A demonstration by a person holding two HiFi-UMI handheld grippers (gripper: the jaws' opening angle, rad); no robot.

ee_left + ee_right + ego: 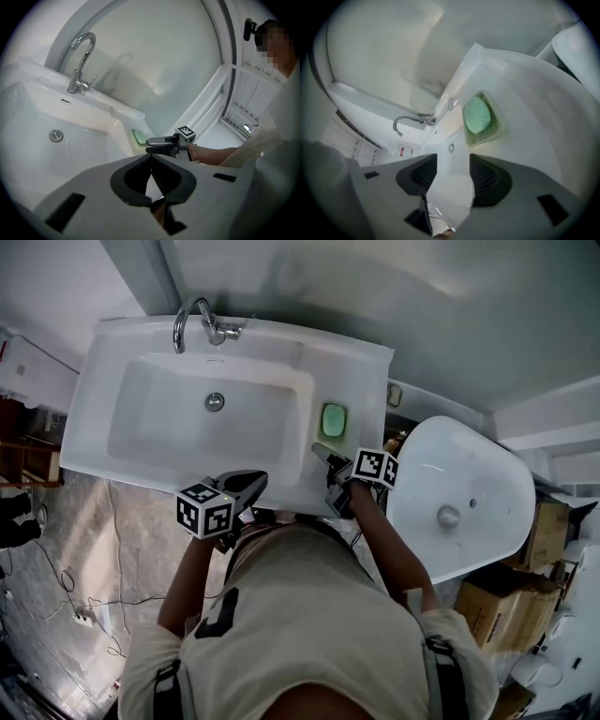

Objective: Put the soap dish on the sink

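The soap dish (334,418), pale green with a green bar of soap in it, rests on the flat right ledge of the white sink (112,362). My right gripper (324,471) hovers just in front of the dish, open, with nothing between its fingers. In the right gripper view the soap dish (480,117) lies a little beyond the right gripper (453,159), apart from it. My left gripper (261,478) is shut and empty at the sink's front edge. In the left gripper view, past the left gripper (151,159), I see the soap dish (139,136) and the right gripper (157,144).
A chrome faucet (192,320) stands at the back of the sink, with the drain (215,401) in the basin. A second white basin (459,493) sits close on the right, with cardboard boxes (548,531) behind it. Cables (84,606) trail on the floor at left.
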